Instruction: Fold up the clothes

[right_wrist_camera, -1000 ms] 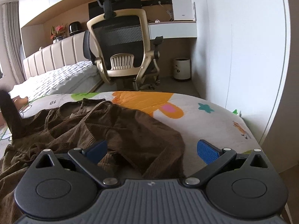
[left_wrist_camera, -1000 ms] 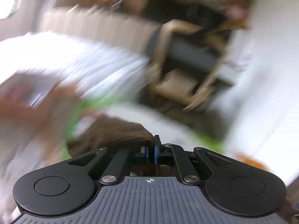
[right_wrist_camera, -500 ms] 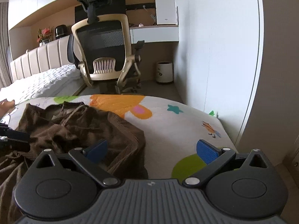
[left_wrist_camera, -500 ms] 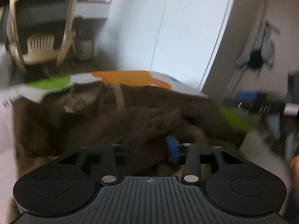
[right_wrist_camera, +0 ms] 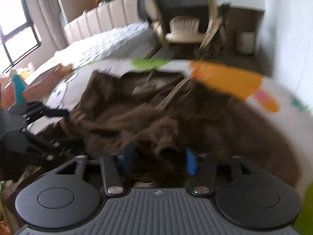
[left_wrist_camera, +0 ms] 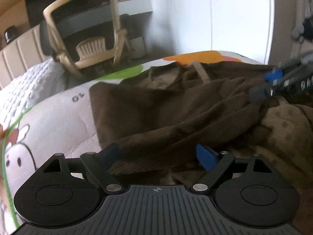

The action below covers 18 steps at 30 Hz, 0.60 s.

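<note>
The left gripper (left_wrist_camera: 158,153) sits low at bottom centre, jaws apart with a fold of the brown garment (left_wrist_camera: 176,105) lying between them. The right gripper (right_wrist_camera: 159,159) also sits low, jaws partly apart around bunched brown cloth; the blur hides any contact. The garment lies crumpled mid-frame on a cartoon-printed bedcover (left_wrist_camera: 58,121). An office chair (left_wrist_camera: 88,29) stands upper left, beside a white wall (left_wrist_camera: 234,15).

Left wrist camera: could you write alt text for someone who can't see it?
A crumpled brown garment lies on a cartoon-print mat, its near edge between the open left tongs. The right tongs reach in from the right; an office chair stands behind.
</note>
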Tool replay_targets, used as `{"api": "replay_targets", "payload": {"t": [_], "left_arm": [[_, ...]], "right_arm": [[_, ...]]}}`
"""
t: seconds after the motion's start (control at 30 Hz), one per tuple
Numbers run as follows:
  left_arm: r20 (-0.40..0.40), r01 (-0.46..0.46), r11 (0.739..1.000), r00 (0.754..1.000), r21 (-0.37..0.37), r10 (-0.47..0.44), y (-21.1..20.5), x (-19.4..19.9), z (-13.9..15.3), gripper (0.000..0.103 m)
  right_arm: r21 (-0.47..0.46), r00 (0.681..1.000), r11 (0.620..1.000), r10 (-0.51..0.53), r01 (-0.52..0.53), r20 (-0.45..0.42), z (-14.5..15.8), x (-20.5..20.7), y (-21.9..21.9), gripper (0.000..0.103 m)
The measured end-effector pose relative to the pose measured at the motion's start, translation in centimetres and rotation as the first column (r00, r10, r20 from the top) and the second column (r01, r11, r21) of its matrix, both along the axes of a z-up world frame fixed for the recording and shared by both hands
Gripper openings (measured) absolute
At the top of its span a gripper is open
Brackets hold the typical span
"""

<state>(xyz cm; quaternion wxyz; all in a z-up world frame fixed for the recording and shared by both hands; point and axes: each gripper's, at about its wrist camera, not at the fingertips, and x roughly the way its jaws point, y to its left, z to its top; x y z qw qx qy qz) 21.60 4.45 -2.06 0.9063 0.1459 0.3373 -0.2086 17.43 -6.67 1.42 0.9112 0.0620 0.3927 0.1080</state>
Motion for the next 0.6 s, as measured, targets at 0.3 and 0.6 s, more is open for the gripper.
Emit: {"api": "replay_targets", "payload": {"t": [0.3, 0.6], "left_arm": [[0.110, -0.215, 0.977, 0.971, -0.003, 0.214, 4.3, 2.0, 1.0, 0.088], [0.021, 0.011, 0.957, 1.000, -0.290, -0.005, 6.4, 1.2, 3.8, 0.094]], "right_arm": [[-0.129, 0.966, 0.989, 0.096, -0.066, 0.238, 7.3, 3.7, 3.6, 0.016], [-0.182, 0.991, 0.976, -0.100, 0.116, 0.094, 2.6, 7.6, -1.1, 0.021]]}}
